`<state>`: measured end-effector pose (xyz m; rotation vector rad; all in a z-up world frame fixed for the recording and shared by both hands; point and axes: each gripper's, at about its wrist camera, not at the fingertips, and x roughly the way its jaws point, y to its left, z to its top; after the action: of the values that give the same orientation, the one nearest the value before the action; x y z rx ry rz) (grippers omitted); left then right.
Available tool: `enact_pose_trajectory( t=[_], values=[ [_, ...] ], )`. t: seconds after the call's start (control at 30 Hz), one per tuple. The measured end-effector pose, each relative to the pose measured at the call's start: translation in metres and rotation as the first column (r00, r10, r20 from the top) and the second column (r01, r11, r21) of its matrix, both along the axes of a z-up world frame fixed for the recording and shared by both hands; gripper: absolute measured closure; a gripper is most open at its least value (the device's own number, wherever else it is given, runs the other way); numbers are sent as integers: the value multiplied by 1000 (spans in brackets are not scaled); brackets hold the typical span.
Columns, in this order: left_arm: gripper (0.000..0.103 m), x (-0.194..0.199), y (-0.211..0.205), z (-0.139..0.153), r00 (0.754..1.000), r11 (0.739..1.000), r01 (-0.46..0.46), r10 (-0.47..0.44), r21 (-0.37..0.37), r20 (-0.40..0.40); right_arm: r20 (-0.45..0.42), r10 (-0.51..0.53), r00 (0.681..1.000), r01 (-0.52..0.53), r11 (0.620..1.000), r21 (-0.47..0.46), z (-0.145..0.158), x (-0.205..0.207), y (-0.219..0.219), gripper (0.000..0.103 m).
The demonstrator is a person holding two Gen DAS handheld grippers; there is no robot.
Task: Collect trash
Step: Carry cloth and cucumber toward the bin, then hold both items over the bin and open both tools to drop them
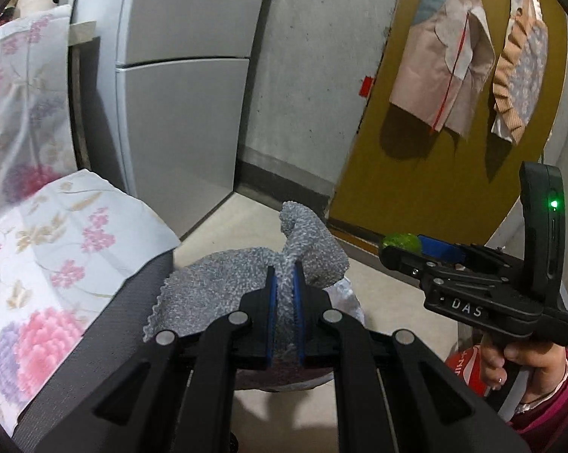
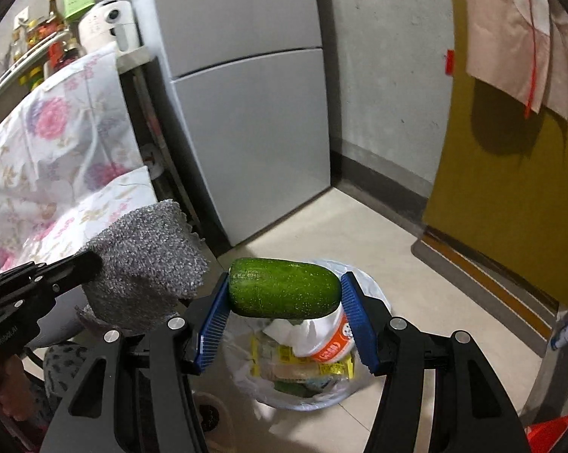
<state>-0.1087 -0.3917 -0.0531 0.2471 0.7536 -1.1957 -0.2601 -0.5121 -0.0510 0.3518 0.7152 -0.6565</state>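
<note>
The left gripper (image 1: 284, 287) is clamped on a grey cloth (image 1: 253, 275), just above the floor beside a floral cover (image 1: 57, 249). The right gripper (image 2: 284, 302) grips a green gourd (image 2: 284, 288) end to end, directly over a lined bin (image 2: 295, 370) of wrappers, near the fridge (image 2: 246, 132).

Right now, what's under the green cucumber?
Below the cucumber sits a bin lined with a white bag, holding yellow wrappers and an orange-and-white packet. Deeper trash is covered.
</note>
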Motion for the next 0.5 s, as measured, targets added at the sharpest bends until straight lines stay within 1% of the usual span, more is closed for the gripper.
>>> enact_pose_trajectory(
  t=[0.33, 0.5],
  values=[
    [97, -2, -24, -14, 1000, 999, 23, -23, 36, -12, -5, -30, 1000, 30, 998, 50, -18, -3, -20, 44],
    [97, -2, -27, -17, 999, 999, 30, -29, 40, -17, -4, -31, 1000, 31, 997, 66, -23, -1, -25, 44]
  ],
)
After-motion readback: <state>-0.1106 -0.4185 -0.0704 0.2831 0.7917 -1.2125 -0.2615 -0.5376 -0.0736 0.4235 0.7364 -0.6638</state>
